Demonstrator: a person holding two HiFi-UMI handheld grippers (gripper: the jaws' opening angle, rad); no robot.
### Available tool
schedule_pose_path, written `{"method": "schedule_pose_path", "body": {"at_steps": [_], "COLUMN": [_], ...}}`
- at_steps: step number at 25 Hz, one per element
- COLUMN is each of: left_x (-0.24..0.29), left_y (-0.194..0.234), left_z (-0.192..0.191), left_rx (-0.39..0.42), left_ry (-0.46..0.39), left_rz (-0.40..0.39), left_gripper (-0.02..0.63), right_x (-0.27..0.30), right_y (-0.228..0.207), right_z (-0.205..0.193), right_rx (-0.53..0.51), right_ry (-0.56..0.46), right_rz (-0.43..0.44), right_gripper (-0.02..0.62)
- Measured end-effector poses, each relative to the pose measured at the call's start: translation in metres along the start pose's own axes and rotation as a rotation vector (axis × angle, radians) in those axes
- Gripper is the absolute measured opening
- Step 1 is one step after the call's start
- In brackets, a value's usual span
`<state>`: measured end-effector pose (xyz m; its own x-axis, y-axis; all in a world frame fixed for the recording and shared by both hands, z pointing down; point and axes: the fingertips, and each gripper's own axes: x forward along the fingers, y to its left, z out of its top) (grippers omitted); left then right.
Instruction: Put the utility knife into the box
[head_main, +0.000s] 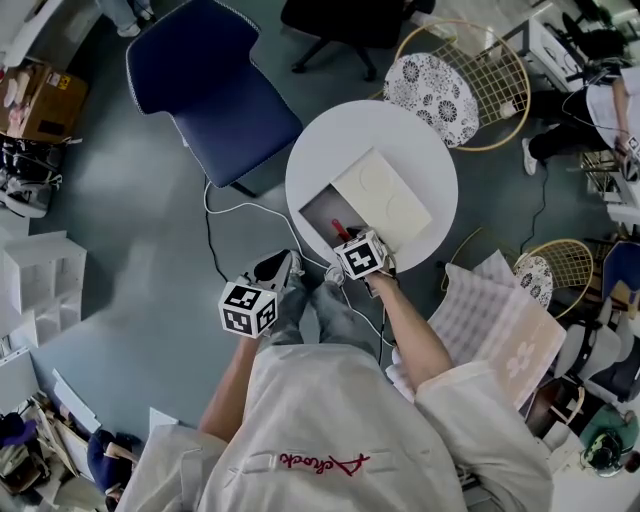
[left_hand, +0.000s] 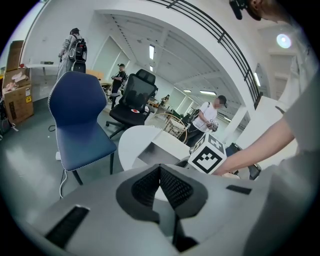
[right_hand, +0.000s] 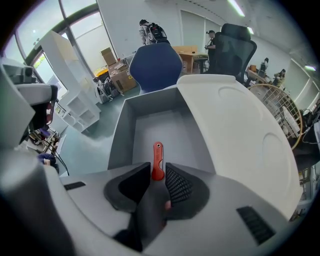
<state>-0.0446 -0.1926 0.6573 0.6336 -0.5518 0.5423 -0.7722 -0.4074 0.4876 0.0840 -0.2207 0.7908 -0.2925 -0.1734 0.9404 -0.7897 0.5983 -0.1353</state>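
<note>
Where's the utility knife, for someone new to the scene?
Find the round white table beside the blue chair. On it sits an open grey box with a white lid. The knife is the slim red handle pinched in the right tongs over the box, amid grey and white.

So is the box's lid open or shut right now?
Open. The lid lies folded back beside the box, baring its grey inside, over which the right tongs hold the utility knife.
</note>
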Motion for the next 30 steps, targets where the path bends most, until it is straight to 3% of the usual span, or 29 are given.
{"method": "schedule_pose_path", "body": {"at_steps": [8,20,30], "left_x": [0.002,0.008,0.007], "left_y": [-0.009,-0.037,-0.071], "left_z": [0.004,0.013,0.012], "left_rx": [0.012,0.053,0.092], "left_ry": [-0.012,-0.038,-0.062], "left_rz": [-0.012,-0.048,-0.048], "left_gripper": [0.011,0.011,0.011], "right_x": [-0.015,-0.047,-0.08], "right_y": [-0.001,0.004,0.001], "right_z": [0.01,0.004,-0.005], "right_rx": [-0.012,0.01,0.065], "right_ry": [-0.048,-0.126,-0.241], "right_rz": [-0.023,-0.046,-0.048], "right_gripper": [0.106,0.026,0.018]}}
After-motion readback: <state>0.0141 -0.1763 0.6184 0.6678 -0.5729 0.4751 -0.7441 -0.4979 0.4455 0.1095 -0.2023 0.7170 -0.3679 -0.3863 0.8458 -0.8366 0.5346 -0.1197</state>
